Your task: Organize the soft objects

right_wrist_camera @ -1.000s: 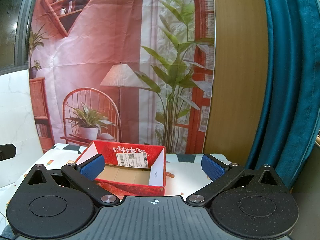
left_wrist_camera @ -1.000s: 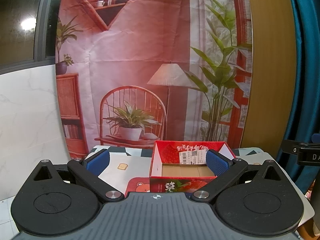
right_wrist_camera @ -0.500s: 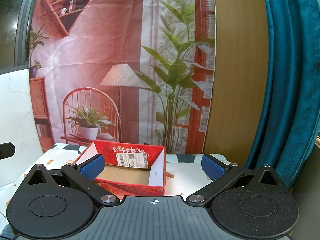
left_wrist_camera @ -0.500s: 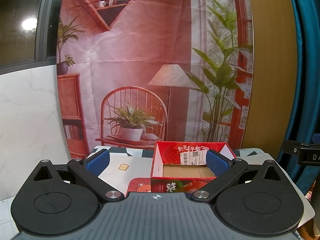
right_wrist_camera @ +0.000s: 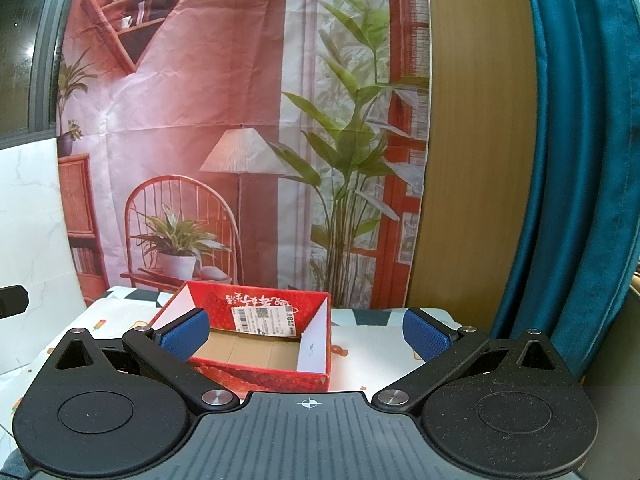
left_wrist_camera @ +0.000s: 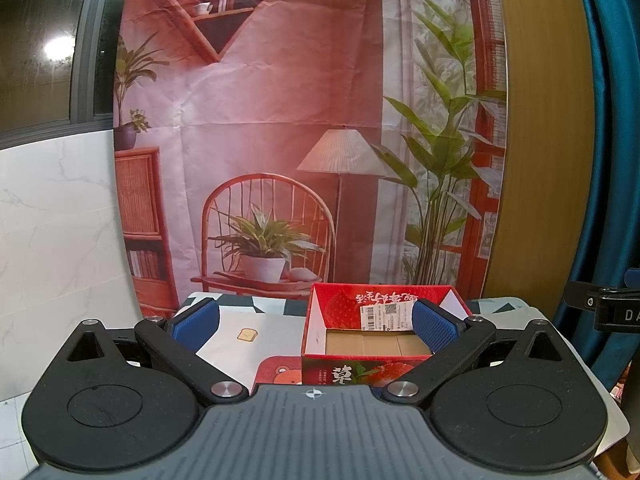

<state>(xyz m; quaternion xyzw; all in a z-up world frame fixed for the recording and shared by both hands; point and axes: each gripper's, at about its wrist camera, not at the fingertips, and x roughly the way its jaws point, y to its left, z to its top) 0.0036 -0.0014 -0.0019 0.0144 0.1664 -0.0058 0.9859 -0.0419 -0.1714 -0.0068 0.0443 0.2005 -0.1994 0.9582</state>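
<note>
Evidently nothing is sorted yet: the red box [left_wrist_camera: 384, 334] stands empty on the patterned table [left_wrist_camera: 256, 320], bare cardboard floor showing. Before the box, left gripper [left_wrist_camera: 315, 322] and right gripper [right_wrist_camera: 304, 330] hang spread, holding nothing. No soft objects in view.

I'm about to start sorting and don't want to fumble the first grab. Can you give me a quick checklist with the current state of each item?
1. Left gripper open and holding nothing: ok.
2. Right gripper open and holding nothing: ok.
3. Red box open-topped, its cardboard floor bare: ok.
4. Box resting flat on the patterned tablecloth: ok.
5. Soft object to pick located: not ok, only a flat red bear-print item shows beside the box, mostly hidden.
6. Path into the box unobstructed: ok.
</note>
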